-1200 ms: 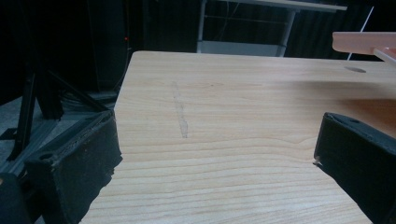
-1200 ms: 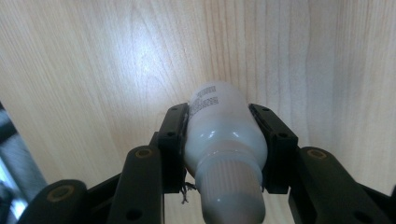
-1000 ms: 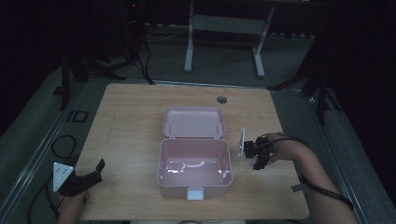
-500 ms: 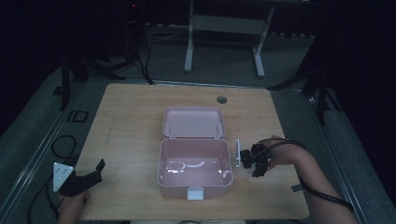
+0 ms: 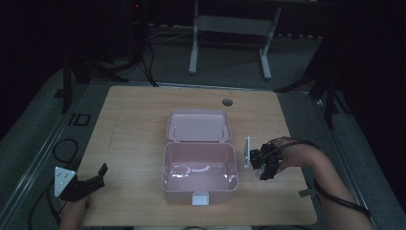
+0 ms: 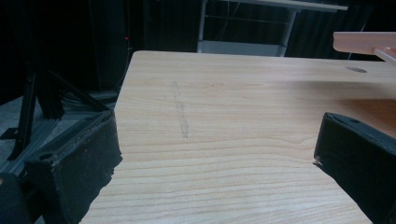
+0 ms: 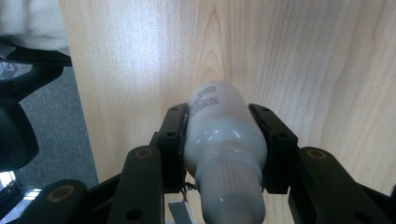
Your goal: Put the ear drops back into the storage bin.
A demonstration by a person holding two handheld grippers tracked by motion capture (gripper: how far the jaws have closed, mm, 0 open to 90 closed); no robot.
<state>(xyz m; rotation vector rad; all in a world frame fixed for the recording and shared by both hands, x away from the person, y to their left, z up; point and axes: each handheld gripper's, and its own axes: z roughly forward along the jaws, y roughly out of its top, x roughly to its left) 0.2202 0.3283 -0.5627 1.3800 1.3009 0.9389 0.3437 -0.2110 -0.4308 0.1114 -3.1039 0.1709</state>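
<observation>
A white plastic bottle [image 7: 224,135] is clamped between the jaws of my right gripper [image 7: 226,122], its ribbed cap end pointing back at the camera. In the high view the right gripper [image 5: 262,162] hovers just right of an open, empty pink box [image 5: 165,168], whose lid [image 5: 198,125] lies flat behind it. My left gripper [image 5: 98,176] rests at the table's front left corner, far from the box. Its jaws stand wide apart in the left gripper view, and the left gripper [image 6: 215,154] has only bare wood between them. The pink lid's edge [image 6: 364,42] shows at the upper right.
The wooden table [image 5: 134,124] has a round cable hole [image 5: 227,102] near its back edge. A white clasp [image 5: 200,197] sits on the box's front wall. A metal desk frame [image 5: 230,24] stands on the floor beyond, and cables [image 5: 62,148] lie at the left.
My right gripper, still holding the bottle, has dropped a little toward the front edge and turned beside the box. The left gripper has stayed put.
</observation>
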